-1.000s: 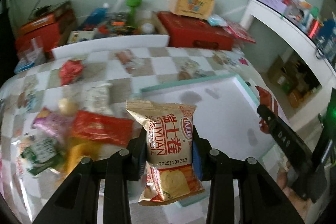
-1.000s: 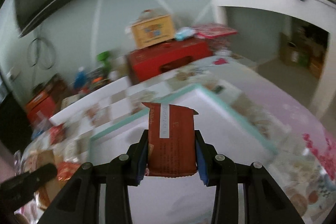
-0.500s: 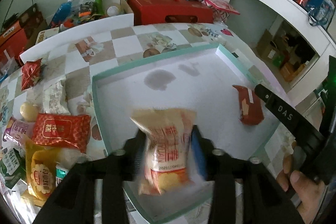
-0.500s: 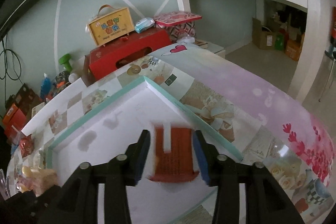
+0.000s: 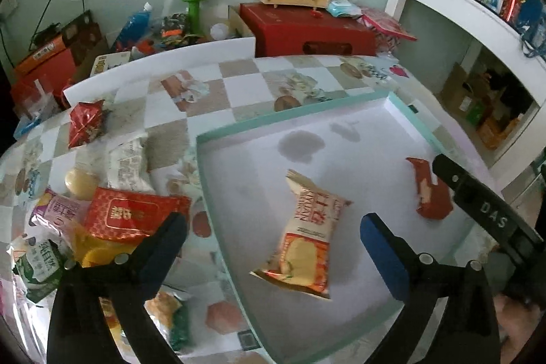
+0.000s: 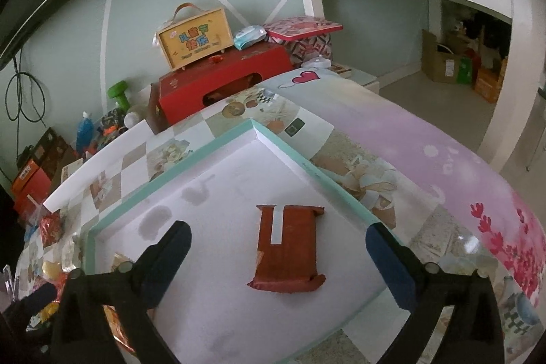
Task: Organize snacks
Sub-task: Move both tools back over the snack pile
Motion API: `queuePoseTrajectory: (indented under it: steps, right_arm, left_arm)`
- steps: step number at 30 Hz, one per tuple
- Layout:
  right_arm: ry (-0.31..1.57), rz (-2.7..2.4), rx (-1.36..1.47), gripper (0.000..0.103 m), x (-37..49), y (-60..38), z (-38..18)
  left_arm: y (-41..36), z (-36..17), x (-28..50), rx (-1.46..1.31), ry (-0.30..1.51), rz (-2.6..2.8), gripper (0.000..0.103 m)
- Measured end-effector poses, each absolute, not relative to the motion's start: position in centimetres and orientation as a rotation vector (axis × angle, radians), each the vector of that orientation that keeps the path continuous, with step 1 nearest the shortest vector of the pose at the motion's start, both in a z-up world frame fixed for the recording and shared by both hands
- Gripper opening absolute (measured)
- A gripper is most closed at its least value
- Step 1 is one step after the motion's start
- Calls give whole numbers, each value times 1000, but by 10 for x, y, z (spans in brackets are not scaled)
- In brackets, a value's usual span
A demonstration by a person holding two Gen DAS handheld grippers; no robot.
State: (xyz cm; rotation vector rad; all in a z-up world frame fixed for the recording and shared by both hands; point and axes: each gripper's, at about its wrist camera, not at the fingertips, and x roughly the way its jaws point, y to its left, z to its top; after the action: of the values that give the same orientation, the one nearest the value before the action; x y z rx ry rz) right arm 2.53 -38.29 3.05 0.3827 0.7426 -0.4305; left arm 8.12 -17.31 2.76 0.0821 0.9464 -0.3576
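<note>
Both grippers are letting go right now. The left gripper [image 5: 273, 227] has its jaws swinging wide, and the tan egg-roll packet [image 5: 307, 237] lies flat between them on the tray floor, touching neither pad. Its long axis runs away from the gripper and leans a bit toward the left in that view. Same on the other side: the right gripper [image 6: 278, 241] is opening too, with the brown-red packet [image 6: 288, 251] lying flat between the jaws, long axis pointing almost straight ahead, no pad pressing on it.

So two snacks are in the white tray with the teal rim [image 5: 199, 159], well apart from each other, the brown one nearer the tray's right edge.

What the next pick hangs on, I'd guess: the loose pile sits on the bench just outside the tray's left rim, so the left hand is clearly the nearer one. The red packet with gold print [image 5: 126, 215] is right beside the left finger, long axis roughly across the gripper's line, so some wrist turn looks needed. Further out are a white packet [image 5: 128, 162] and a small red foil packet [image 5: 85, 123]. Behind the bench is a red box [image 5: 307, 29].
</note>
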Motion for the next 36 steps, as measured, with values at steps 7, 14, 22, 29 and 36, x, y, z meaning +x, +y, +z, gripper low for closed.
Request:
queuePoseTrajectory:
  steps: [7,14,22,29,36]
  right_arm:
    - [755,-410,372,103,29,-378,29]
    - [767,-386,375,103,31,-372,32]
    - [741,-441,340,103,25,-355,40]
    - [718,-390,334,103,26,-344,46]
    - [694,-301,306,103,34,-313,56]
  left_arm:
    - [-168,22,84,63,952,-330,102]
    - [-164,27,82,72,888,-311,103]
    - [-154,33,79,68,863,-301,103]
    - [-137,40,77,45,871,-292,102]
    - [-92,63,70,21,787,-197,102]
